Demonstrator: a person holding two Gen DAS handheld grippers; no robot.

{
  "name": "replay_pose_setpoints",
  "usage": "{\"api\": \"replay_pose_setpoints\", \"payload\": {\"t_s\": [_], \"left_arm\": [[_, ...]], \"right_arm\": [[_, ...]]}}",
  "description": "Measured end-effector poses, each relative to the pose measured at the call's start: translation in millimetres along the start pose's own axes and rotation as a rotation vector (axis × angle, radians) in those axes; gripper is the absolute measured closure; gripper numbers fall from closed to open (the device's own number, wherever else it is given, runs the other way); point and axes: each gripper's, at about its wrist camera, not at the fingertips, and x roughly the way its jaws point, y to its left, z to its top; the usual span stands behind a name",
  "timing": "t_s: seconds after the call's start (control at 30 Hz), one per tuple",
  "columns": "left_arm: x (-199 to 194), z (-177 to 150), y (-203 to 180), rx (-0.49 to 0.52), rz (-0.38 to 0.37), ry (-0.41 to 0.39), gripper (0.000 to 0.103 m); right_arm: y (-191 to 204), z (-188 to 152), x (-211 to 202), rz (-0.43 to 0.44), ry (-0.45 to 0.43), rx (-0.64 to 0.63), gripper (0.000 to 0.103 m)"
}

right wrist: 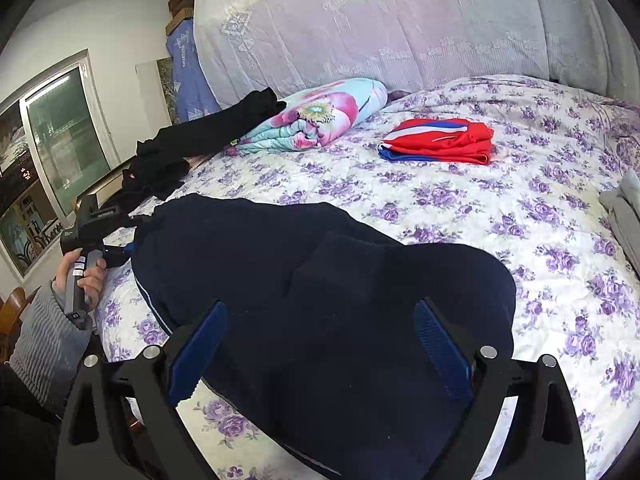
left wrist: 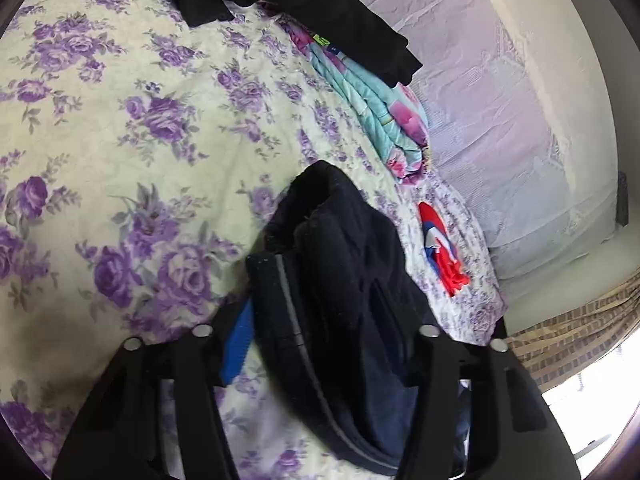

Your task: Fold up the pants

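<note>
Dark navy pants [right wrist: 320, 272] with a thin grey side stripe lie folded in a bundle on the floral bedspread [right wrist: 500, 208]. My right gripper [right wrist: 320, 344] hovers over their near end, its blue pads [right wrist: 440, 344] wide apart, holding nothing. In the left wrist view the pants [left wrist: 340, 280] fill the gap of my left gripper [left wrist: 320, 344]. One blue pad [left wrist: 238, 344] shows at the left; the other is hidden by cloth. The jaws stand wide and I cannot tell whether they clamp the cloth. The left gripper [right wrist: 120, 254] also shows in the right view at the pants' far left end.
A folded red, white and blue garment [right wrist: 440, 140] lies further back on the bed. A rolled floral quilt [right wrist: 312, 120] and black clothes [right wrist: 200, 136] lie near a lace-covered headboard [right wrist: 380, 20]. Folded grey cloth [right wrist: 624, 216] lies at the right. A window [right wrist: 48, 152] is on the left.
</note>
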Motion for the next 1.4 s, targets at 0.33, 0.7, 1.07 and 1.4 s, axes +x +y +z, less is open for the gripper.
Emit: {"api": "replay_pose_setpoints", "payload": {"t_s": [0.33,0.7,1.07,1.4], "left_arm": [[-28,-5,-22,0.065,-0.104,-0.092,0.072],[-60,-29,-151,0.418,-0.126,-0.136,0.072],[-14,-90,-212,0.637,-0.049,-0.083,0.076],[-34,-124,-260,0.783,-0.057,-0.131,0.078]], "right_arm": [[1,4,8,-0.037,0.033,0.002,0.008],[-3,-3,21,0.038,0.090,0.019,0.005],[-66,-19,-27,0.019,-0.029,0.230,0.004],[-84,-33,-42,0.013,-0.073,0.268,0.004]]}}
